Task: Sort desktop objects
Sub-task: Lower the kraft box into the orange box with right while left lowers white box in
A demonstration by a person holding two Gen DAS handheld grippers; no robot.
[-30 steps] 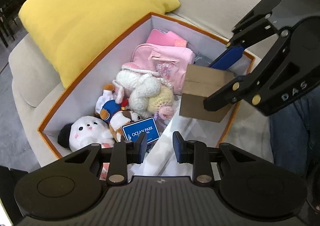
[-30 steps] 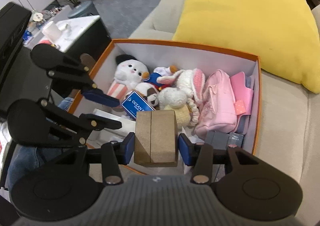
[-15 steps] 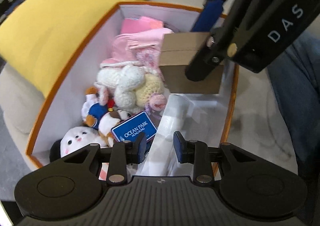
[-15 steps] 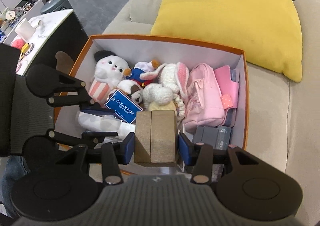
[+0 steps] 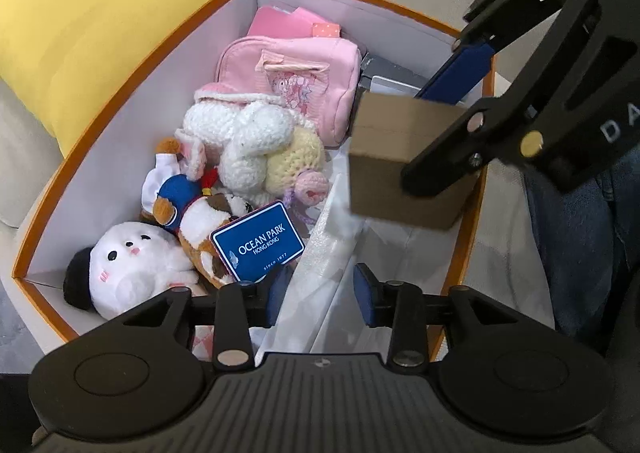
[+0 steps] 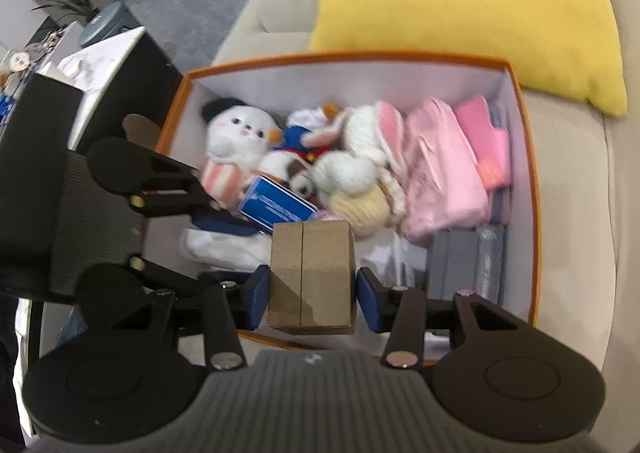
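An orange-rimmed storage box (image 5: 132, 77) (image 6: 532, 189) sits on a beige sofa and holds plush toys (image 5: 132, 265) (image 6: 236, 129), a pink pouch (image 5: 296, 81) (image 6: 440, 173), grey boxes (image 6: 468, 261) and a blue Ocean Park card (image 5: 258, 243) (image 6: 276, 205). My right gripper (image 6: 313, 293) is shut on a brown cardboard box (image 6: 312, 277) (image 5: 396, 161) and holds it above the box's near side. My left gripper (image 5: 320, 289) is open and empty over white packing material (image 5: 332, 253) at the box's near end.
A yellow cushion (image 5: 100, 13) (image 6: 460, 1) leans on the sofa back behind the storage box. A dark side table with small items (image 6: 80, 65) stands left of the sofa. A person's jeans (image 5: 580, 245) are right of the box.
The right gripper has kept hold of the cardboard box and lowered it toward the box's near side. The left gripper has drifted slightly and stays open.
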